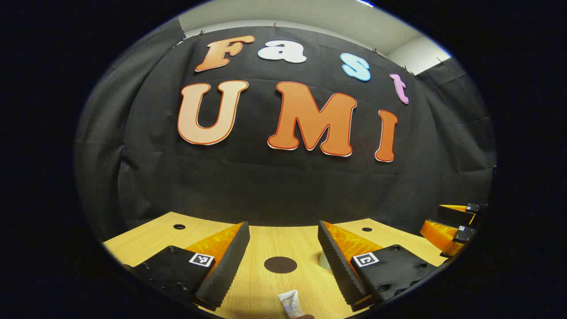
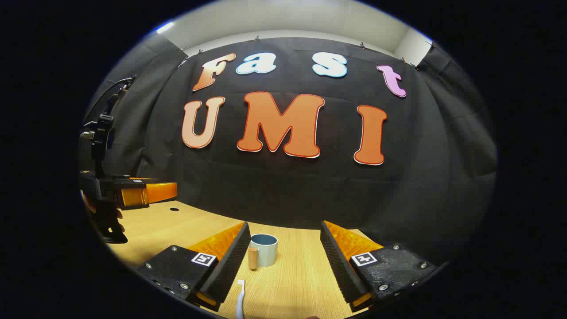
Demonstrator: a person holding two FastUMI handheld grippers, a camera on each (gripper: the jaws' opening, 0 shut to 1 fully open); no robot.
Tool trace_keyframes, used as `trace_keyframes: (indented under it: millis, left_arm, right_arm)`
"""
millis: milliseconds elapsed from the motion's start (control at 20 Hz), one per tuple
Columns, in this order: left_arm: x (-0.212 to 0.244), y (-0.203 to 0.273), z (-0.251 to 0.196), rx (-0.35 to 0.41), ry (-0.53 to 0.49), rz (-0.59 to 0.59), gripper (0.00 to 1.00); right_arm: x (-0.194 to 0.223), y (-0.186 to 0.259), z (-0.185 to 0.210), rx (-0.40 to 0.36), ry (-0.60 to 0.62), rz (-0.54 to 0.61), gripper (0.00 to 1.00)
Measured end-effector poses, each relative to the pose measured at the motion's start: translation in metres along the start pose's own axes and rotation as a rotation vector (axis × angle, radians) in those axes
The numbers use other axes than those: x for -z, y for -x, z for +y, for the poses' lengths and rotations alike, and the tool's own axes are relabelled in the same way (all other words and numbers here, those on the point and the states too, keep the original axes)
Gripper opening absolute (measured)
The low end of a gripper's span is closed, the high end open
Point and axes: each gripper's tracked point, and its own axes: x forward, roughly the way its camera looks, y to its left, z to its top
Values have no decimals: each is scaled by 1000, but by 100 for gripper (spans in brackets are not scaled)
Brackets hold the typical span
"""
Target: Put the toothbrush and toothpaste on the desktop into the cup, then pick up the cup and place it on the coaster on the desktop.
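Note:
In the left gripper view my left gripper (image 1: pixel 282 228) stands open above the wooden desktop (image 1: pixel 248 283). Between its fingers lies a dark round coaster (image 1: pixel 280 264), and a white toothpaste tube (image 1: pixel 291 303) lies nearer at the bottom edge. A pale bit of the cup (image 1: pixel 325 261) peeks from behind the right-hand finger. In the right gripper view my right gripper (image 2: pixel 284 228) is open too. A pale cup (image 2: pixel 264 250) with a wooden handle stands upright just beyond its left-hand finger. The white toothbrush (image 2: pixel 240 299) lies on the desktop close below the fingers.
The black cloth wall closes off the back of the desktop. Small round holes (image 1: pixel 179 226) sit in the wood near the back edge. The right gripper (image 1: pixel 449 221) shows at the far right of the left gripper view, the left gripper (image 2: pixel 148 192) at the far left of the right gripper view.

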Motion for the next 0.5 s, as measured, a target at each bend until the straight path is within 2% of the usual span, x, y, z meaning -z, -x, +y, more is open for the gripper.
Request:
trace_keyframes:
  millis: [500]
  left_arm:
    - [-1, -1, -10, 22, -11, 6, 98]
  right_arm:
    - [5, -2, 13, -41, -18, 26, 95]
